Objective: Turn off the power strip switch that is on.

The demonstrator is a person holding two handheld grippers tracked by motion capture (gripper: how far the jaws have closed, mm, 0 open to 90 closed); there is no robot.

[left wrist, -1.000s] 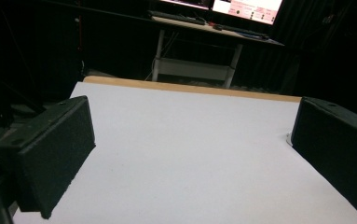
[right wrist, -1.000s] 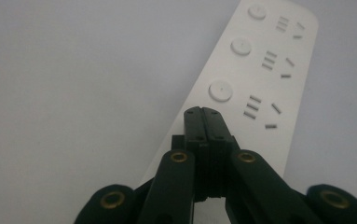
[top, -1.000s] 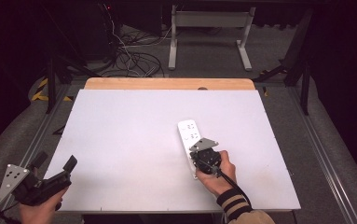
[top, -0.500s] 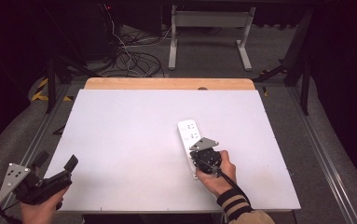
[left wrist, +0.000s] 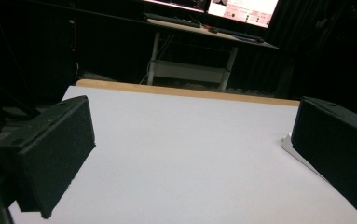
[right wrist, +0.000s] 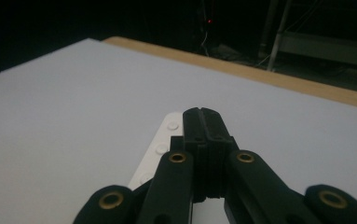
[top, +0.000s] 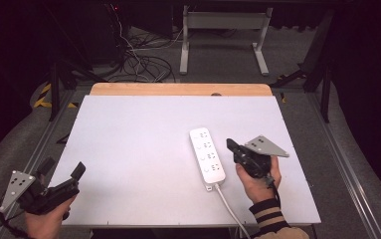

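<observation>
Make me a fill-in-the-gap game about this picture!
1. The power strip is coloured ____.
2. The right gripper has its jaws ____.
3. The left gripper has its jaws ____.
4. The strip's cable runs toward the table's ____ edge.

Missing words: white; shut; open; near

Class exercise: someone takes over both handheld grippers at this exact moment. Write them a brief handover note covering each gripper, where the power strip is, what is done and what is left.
Right gripper: jaws shut, empty, just right of the power strip, not touching it.
Left gripper: jaws open, empty, at the near left corner of the white table.
Power strip: flat on the table, right of centre, cord trailing off the near edge.
Done: nothing visibly gripped or plugged in.
Left: probably to take hold of the strip.
</observation>
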